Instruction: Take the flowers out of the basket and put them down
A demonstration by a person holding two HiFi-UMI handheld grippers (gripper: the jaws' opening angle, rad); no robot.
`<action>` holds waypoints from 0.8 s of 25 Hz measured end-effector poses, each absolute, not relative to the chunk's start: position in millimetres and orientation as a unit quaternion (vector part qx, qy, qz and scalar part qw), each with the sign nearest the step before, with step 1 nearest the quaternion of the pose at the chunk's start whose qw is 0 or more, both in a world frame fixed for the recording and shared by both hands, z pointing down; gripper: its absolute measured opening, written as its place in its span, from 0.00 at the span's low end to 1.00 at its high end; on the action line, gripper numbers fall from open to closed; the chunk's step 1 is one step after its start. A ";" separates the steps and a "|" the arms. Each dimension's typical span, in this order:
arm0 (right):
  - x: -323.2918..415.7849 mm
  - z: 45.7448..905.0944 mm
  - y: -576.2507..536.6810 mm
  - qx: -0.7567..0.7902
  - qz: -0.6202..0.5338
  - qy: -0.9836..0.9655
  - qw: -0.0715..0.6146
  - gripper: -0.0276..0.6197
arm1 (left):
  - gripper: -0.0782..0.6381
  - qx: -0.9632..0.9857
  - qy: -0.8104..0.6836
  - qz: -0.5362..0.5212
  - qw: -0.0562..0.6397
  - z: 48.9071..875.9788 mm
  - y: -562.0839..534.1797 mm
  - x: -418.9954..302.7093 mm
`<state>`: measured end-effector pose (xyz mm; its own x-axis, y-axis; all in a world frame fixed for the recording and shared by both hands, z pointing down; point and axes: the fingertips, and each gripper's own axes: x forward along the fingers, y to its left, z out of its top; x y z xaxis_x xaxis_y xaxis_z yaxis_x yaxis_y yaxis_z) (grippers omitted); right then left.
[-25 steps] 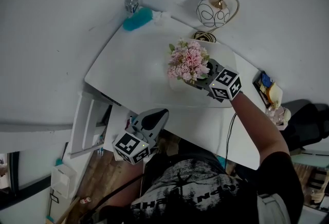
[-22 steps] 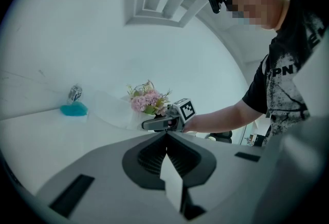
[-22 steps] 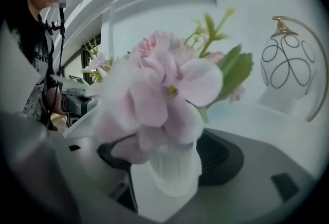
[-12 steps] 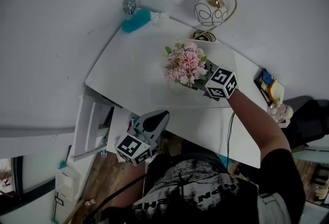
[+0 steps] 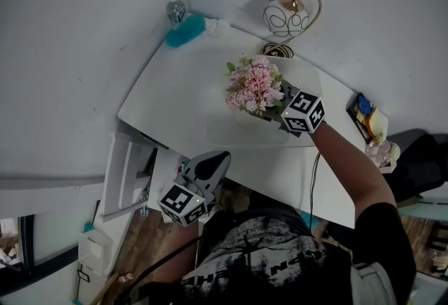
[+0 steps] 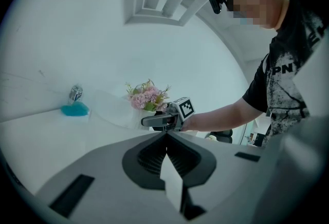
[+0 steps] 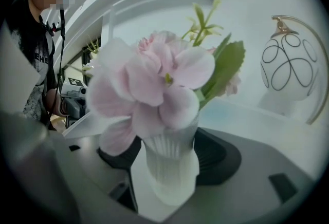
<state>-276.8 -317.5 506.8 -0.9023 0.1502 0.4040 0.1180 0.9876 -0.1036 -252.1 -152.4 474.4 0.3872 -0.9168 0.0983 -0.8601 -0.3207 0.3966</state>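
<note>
R tongs grip ribbed frosted vase w/ soft pink flowers; L tongs pressed together, empty.

My left gripper hangs low, close to my torso, pointing up and away from me. Its jaws are pressed together with nothing between them. My right arm reaches out almost straight, the forearm bare below a black short sleeve. My right gripper lies roughly level, clamped on the ribbed white vase of pink flowers.
</note>
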 end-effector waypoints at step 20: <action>-268.8 421.7 -331.1 -0.030 0.036 -0.992 0.118 0.54 | 0.13 0.825 -0.542 -0.055 0.150 443.4 -152.3 -268.5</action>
